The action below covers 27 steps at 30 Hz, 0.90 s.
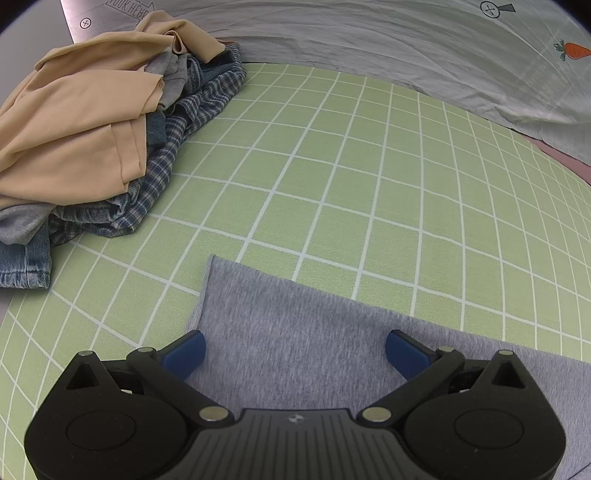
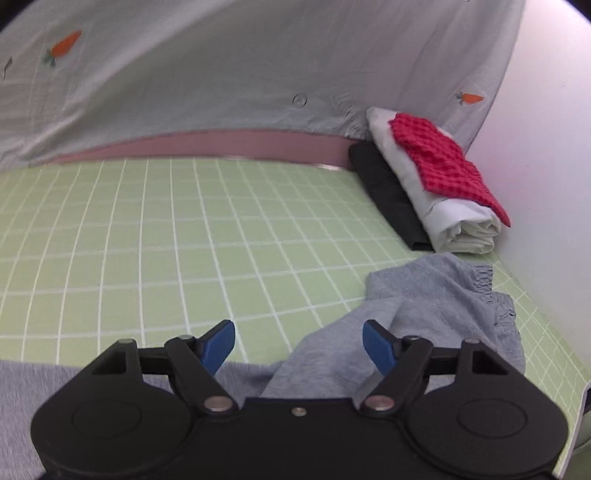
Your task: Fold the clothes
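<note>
— Writing is seen at the top left of the left wrist view: part of "LOOK HERE" is printed inside an arrow outline on a pale sheet, beside a circled cross. Carrots are printed on the grey-white cloth behind the worktop.

— And the task's garment?

— Grey marl knit, soft and finely flecked, is laid on the green grid-lined worktop. In the left wrist view the grey garment is spread flat under the left gripper, one straight edge running away to the upper left corner. In the right wrist view it is rumpled, its long axis stretched from lower left to a gathered, ribbed end at the right.

— The fingers?

— Both pairs are spread wide, with nothing clasped. The right gripper is held over the crumpled fold, blue pads clear of it.

— Other clothes?

— A loose heap of tan, plaid and denim is piled left; a folded stack of black, white and red waffle weave is set right.
</note>
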{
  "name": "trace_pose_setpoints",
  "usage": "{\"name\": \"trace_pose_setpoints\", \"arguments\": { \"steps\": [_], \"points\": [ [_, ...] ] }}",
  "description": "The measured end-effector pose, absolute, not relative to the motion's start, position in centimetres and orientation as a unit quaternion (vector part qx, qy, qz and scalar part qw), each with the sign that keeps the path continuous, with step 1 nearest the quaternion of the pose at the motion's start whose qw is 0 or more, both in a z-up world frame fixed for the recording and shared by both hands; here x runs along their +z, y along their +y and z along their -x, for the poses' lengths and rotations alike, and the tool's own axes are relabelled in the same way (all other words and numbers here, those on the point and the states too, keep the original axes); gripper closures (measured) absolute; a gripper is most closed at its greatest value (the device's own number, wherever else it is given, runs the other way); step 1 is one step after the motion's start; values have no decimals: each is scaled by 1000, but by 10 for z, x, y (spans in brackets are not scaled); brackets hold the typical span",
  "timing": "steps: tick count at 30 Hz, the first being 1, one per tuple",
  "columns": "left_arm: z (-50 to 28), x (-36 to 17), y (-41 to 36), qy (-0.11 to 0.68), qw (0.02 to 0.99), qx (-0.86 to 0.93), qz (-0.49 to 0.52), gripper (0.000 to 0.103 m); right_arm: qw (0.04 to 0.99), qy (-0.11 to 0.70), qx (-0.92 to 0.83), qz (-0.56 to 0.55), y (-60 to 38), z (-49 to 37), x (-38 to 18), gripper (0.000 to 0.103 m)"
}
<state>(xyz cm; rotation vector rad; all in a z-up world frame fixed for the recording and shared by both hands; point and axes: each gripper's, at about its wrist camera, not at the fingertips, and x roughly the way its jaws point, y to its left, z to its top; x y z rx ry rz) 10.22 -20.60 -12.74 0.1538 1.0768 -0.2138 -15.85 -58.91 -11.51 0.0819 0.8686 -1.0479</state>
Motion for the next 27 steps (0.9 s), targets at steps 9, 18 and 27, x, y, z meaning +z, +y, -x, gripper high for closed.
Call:
{"name": "trace_pose_setpoints", "arguments": {
  "steps": [9,18,27],
  "points": [
    [-103,-125,-202,513,850,-99,-69,0,736,448,-505,-44,-604,158,-143,27],
    [-95,-101,-155,511,856,-81,-2,8,766,375,-510,-113,-605,180,-107,23],
    [-60,-103,-146,523,840,-143,24,51,758,379,-497,-188,-563,227,-118,24]
  ]
}}
